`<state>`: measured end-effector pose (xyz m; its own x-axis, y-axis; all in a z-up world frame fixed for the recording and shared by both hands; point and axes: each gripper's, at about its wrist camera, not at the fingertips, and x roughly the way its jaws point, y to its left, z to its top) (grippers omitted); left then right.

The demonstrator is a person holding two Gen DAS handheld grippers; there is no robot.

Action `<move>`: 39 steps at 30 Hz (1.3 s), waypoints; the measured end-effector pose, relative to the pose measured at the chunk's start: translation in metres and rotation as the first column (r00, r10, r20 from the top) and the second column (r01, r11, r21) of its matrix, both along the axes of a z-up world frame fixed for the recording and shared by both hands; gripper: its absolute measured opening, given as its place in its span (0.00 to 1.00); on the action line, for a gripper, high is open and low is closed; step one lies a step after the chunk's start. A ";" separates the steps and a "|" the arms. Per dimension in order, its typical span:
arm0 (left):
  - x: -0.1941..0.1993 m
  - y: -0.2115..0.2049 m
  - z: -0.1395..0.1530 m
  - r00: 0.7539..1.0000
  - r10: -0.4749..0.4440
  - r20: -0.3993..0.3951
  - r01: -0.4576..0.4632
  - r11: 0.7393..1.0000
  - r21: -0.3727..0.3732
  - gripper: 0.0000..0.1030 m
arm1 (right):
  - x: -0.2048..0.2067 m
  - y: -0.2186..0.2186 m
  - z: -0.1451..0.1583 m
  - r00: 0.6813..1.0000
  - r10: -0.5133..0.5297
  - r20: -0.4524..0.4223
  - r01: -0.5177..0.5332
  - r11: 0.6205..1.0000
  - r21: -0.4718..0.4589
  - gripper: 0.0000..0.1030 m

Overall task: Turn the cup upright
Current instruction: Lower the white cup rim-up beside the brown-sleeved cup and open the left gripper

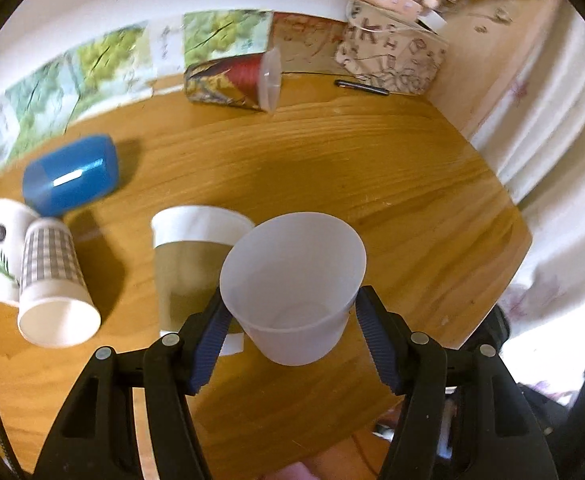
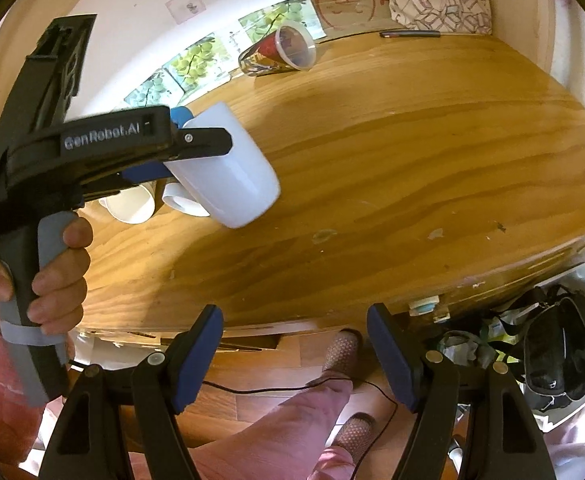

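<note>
Translucent cup [image 1: 292, 280] between left hand-held gripper [image 1: 288, 312] fingers

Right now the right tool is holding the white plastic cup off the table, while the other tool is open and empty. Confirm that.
Not quite: the left tool holds the white plastic cup, not the right. The right wrist view shows it lifted above the table, with the right tool open and empty.
</note>
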<state>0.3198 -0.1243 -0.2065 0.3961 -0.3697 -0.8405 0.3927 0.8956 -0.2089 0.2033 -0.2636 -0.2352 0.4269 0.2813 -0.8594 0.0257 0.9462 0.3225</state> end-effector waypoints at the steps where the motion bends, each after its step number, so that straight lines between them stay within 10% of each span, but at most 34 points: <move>1: -0.002 -0.002 0.001 1.000 -0.012 0.025 0.012 1.000 0.013 0.65 | -0.001 -0.001 0.000 1.000 -0.004 0.002 0.004 1.000 0.000 0.73; 13: -0.030 -0.019 -0.002 0.980 -0.105 0.168 0.086 0.990 0.115 0.65 | -0.006 -0.008 -0.001 0.999 -0.041 0.003 0.041 0.999 -0.003 0.73; 39: -0.062 -0.025 -0.002 0.968 -0.166 0.188 0.127 0.971 0.204 0.78 | -0.023 -0.015 0.007 0.997 -0.068 0.038 0.068 0.998 -0.005 0.78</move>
<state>0.2574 -0.1493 -0.2084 0.5183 -0.2791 -0.8084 0.5392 0.8404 0.0555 0.1806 -0.2785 -0.2286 0.4770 0.2449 -0.8441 0.0783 0.9447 0.3184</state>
